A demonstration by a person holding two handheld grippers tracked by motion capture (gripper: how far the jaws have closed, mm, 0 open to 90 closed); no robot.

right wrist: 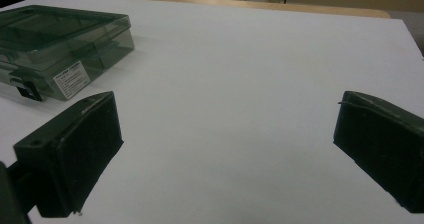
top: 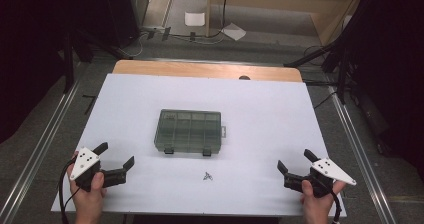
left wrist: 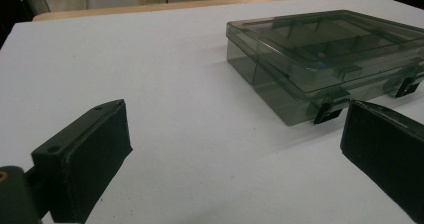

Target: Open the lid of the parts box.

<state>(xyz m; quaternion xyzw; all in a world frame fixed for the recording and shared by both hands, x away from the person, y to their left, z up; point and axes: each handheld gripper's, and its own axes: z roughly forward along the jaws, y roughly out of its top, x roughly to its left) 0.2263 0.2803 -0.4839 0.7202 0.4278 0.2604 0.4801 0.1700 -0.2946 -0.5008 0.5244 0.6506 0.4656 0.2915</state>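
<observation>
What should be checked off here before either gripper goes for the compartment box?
1. Left gripper open and holding nothing: ok.
2. Right gripper open and holding nothing: ok.
3. Compartment box lid down, both front latches folded against the front wall: ok; whether they are fully locked, cannot tell.
4. Box lies flat on the white table, apart from both grippers: ok.
5. Small dark object lies on the table in front of the box, between the grippers; what it is: cannot tell.
6. Contents of the compartments through the tinted lid: cannot tell.
</observation>
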